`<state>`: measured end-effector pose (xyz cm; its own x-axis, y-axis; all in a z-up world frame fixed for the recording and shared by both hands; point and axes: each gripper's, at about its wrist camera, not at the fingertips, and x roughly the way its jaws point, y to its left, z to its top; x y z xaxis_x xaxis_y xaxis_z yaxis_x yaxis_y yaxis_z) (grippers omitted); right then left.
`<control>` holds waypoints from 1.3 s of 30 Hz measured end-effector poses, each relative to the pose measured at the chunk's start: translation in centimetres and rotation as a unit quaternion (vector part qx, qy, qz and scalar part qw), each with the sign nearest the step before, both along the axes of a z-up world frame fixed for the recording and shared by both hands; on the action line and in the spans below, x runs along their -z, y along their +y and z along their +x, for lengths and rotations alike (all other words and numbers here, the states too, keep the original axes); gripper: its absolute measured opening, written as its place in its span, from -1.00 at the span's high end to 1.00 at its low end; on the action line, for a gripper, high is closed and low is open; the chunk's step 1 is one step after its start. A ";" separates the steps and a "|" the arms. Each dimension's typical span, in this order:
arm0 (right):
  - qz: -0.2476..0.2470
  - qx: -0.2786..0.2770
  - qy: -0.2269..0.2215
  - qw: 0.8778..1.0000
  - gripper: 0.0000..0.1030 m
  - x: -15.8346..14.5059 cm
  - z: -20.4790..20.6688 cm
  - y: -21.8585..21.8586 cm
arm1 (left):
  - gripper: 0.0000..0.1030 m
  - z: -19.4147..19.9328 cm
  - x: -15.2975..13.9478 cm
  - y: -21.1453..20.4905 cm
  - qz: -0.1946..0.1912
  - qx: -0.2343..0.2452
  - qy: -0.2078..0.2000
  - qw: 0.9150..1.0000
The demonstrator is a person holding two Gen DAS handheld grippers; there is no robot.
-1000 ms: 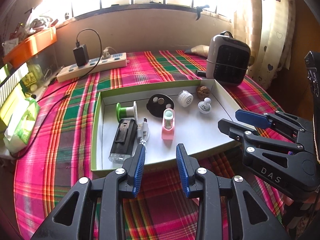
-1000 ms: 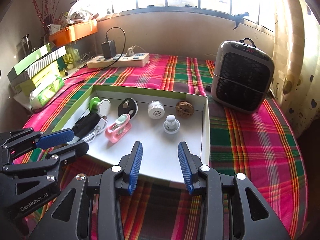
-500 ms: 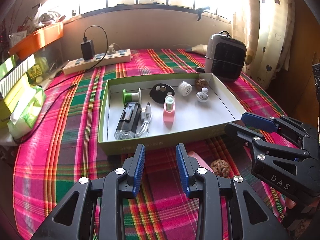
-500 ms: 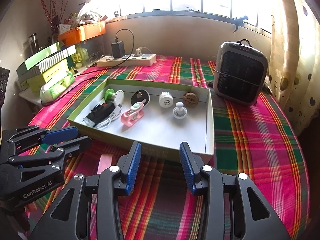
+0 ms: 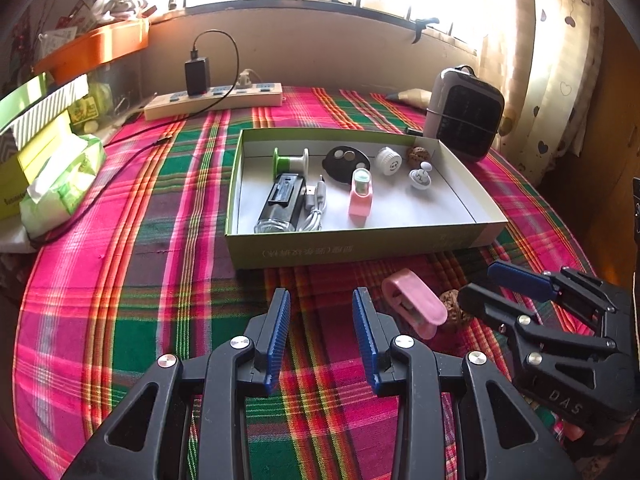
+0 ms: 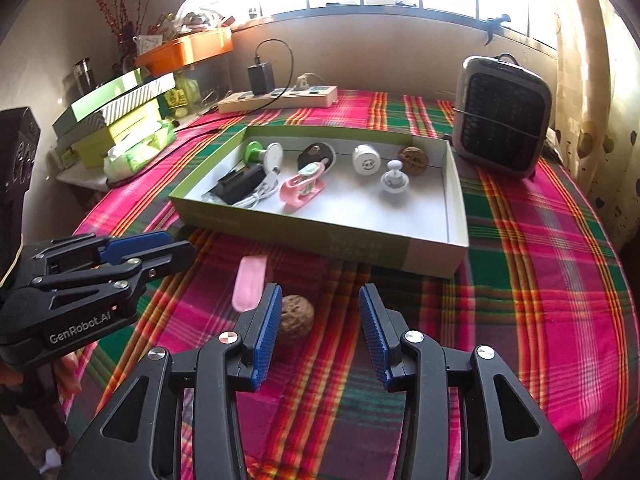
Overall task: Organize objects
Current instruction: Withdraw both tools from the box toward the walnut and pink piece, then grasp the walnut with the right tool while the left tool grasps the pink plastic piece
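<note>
A green box [image 5: 360,242] [image 6: 432,246] with a white inside sits mid-table and holds several small things: a green spool [image 5: 290,161], a black device [image 5: 282,202], a white cable, a pink clip [image 5: 360,194], a white knob [image 5: 419,176] and a walnut [image 6: 414,156]. In front of the box on the cloth lie a pink clip [image 5: 414,306] [image 6: 249,282] and a second walnut [image 5: 454,308] [image 6: 297,318]. My left gripper [image 5: 322,332] is open and empty, left of the pink clip. My right gripper [image 6: 318,324] is open and empty, its left finger beside the walnut.
A small heater [image 5: 464,114] [image 6: 502,118] stands behind the box on the right. A power strip [image 5: 214,100] with a black charger lies at the back. Stacked boxes and a tissue pack [image 5: 60,184] sit at the left edge. A curtain hangs at the right.
Both grippers have drawn back from over the box toward the table's near side. The pink clip and walnut in front of the box have come into view.
</note>
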<state>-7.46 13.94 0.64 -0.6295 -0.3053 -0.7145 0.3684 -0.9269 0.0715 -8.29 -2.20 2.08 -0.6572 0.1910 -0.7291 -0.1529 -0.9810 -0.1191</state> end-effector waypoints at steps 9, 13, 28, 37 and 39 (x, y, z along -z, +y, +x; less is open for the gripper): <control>0.014 -0.010 -0.016 1.000 0.19 0.8 0.1 -1.4 | 0.41 0.3 0.2 -0.4 0.005 0.004 -0.003 1.000; 0.028 -0.006 -0.027 0.999 0.19 1.5 -0.2 -1.7 | 0.40 0.3 0.2 -0.5 0.007 0.005 -0.003 1.000; 0.016 -0.045 -0.032 0.998 0.40 1.5 0.0 -3.1 | 0.40 0.2 0.1 -0.5 0.019 0.008 -0.009 1.000; 0.018 -0.030 -0.030 0.999 0.40 1.5 0.4 -2.0 | 0.32 -0.3 -0.3 0.2 0.032 0.040 -0.011 0.999; 0.015 -0.019 -0.032 0.999 0.40 1.5 0.3 -1.2 | 0.29 -0.3 -0.3 0.7 0.028 0.057 -0.010 0.998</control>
